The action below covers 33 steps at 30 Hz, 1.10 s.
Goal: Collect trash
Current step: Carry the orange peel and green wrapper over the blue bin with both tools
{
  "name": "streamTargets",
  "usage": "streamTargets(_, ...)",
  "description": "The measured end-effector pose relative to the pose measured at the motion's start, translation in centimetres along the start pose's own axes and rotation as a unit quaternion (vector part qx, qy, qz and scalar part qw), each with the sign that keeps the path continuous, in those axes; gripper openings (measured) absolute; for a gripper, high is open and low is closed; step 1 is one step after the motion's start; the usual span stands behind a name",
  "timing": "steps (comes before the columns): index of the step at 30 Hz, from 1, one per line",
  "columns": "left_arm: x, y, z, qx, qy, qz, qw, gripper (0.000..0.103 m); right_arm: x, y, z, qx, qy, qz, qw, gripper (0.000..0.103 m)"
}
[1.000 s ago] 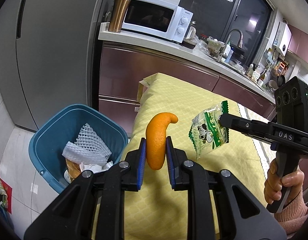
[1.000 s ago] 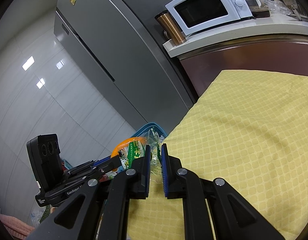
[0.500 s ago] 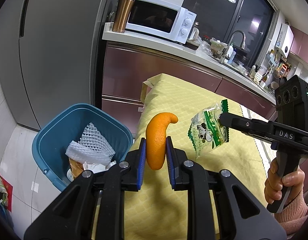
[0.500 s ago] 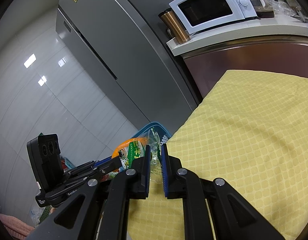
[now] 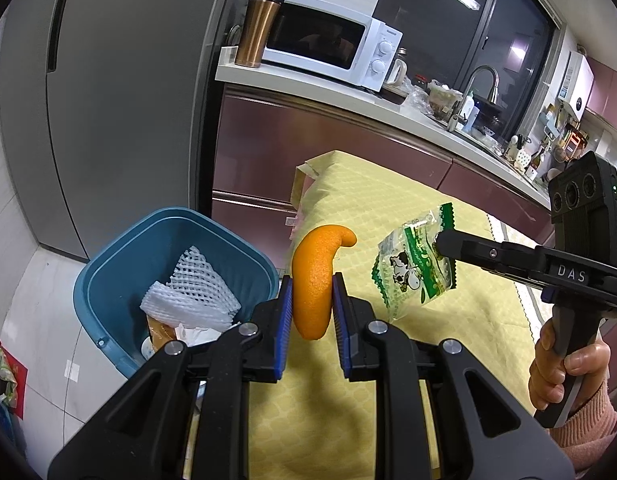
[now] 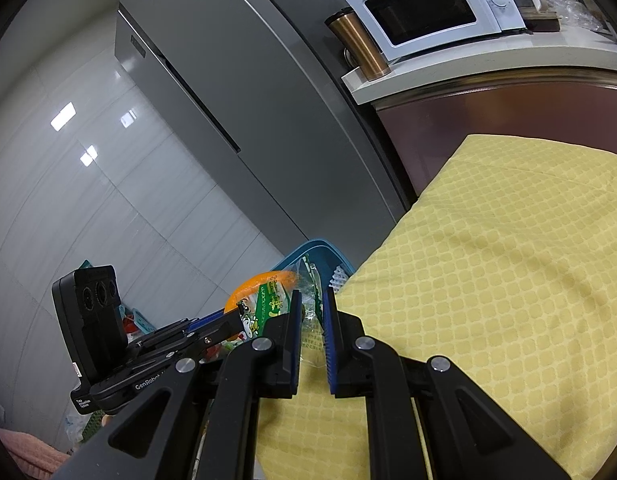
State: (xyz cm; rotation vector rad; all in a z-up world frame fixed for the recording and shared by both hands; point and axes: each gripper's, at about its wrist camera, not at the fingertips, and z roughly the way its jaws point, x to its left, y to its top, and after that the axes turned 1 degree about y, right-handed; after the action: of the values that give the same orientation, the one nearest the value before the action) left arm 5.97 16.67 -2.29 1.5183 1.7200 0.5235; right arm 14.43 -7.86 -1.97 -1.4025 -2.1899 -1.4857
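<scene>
While clamped between blue ribbed pads of left tongs (image 5: pixel 312 300), curved dimpled orange peel (image 5: pixel 313 280) above yellow quilted surface (image 5: pixel 408 216), beside blue plastic bin (image 5: pixel 108 280); right tongs (image 6: pixel 313 320) pinching crinkly green-white wrapper (image 5: pixel 416 268).

The left gripper (image 5: pixel 311 296) clamps an orange peel (image 5: pixel 313 280). Left of it sits a blue bin (image 5: pixel 108 276) holding foam netting (image 5: pixel 192 296). To its right, the right gripper (image 5: pixel 442 242) pinches a snack wrapper (image 5: pixel 412 268) above the yellow cloth (image 5: pixel 388 208).
</scene>
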Motion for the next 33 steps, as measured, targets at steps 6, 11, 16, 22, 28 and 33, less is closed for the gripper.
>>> streamTargets(6,0.2,0.0,-0.1,-0.002,0.002,-0.001,1.0,0.02,0.5,0.2,0.6,0.005,0.004,-0.006,1.0,0.009)
streamTargets(11,0.7,0.1,-0.1,-0.004,0.006,-0.005,1.0,0.02,0.7,0.4,1.0,0.008,0.006,-0.008,1.0,0.009)
streamTargets(16,1.1,0.1,-0.1,-0.005,0.01,-0.008,0.9999,0.02,1.0,0.6,1.6,0.013,0.008,-0.011,1.0,0.009)
streamTargets(22,1.8,0.1,-0.1,-0.007,0.017,-0.013,0.9998,0.02,1.5,0.8,2.3,0.018,0.01,-0.015,1.0,0.009)
streamTargets(28,2.9,0.2,-0.2,-0.009,0.027,-0.019,0.9994,0.02,1.9,1.1,3.1,0.025,0.013,-0.018,0.999,0.009)
streamTargets(33,3.7,0.2,-0.2,-0.009,0.035,-0.025,0.999,0.02,2.3,1.3,3.9,0.032,0.014,-0.02,0.999,0.009)
